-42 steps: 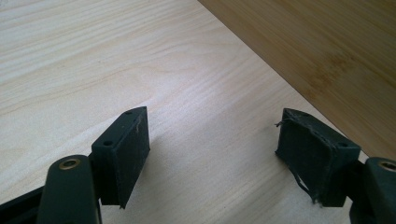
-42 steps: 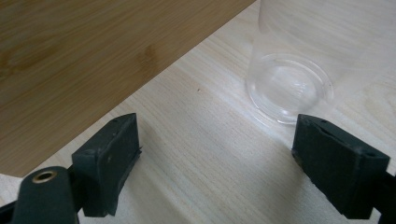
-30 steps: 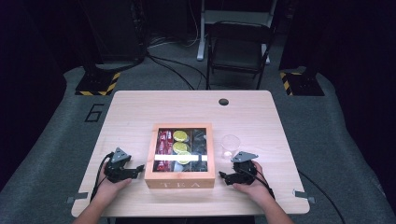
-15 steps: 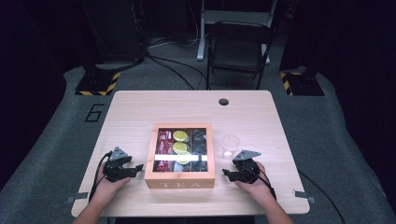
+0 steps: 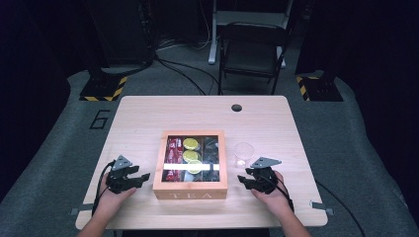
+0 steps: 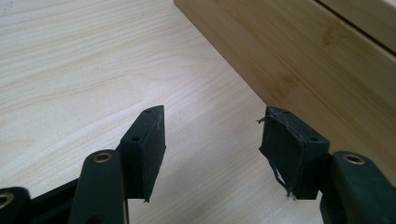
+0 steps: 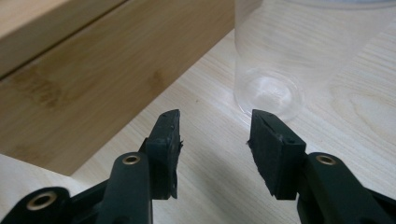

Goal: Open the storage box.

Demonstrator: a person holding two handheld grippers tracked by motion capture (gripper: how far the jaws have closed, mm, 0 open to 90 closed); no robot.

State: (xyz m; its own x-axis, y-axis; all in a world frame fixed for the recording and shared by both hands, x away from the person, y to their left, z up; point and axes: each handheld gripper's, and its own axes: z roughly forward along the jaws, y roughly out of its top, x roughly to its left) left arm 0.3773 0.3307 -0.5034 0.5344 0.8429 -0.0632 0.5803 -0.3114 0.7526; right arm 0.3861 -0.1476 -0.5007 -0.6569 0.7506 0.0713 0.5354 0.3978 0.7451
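Tea box (image 5: 190, 190) btwn tools; cup (image 5: 243, 152) blocks right tool (image 5: 243, 180) fwd.

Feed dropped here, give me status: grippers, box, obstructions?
Left gripper and right gripper open, empty, jaws just closing. Wooden glass-lidded tea box between them, untouched. Clear plastic cup ahead of right gripper.

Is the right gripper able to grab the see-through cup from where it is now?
Probably yes. The right gripper sits on the table just short of the clear cup, and its jaws, which have just been closing with nothing between them, point at the cup's base. The wooden tea box stands off to one side.
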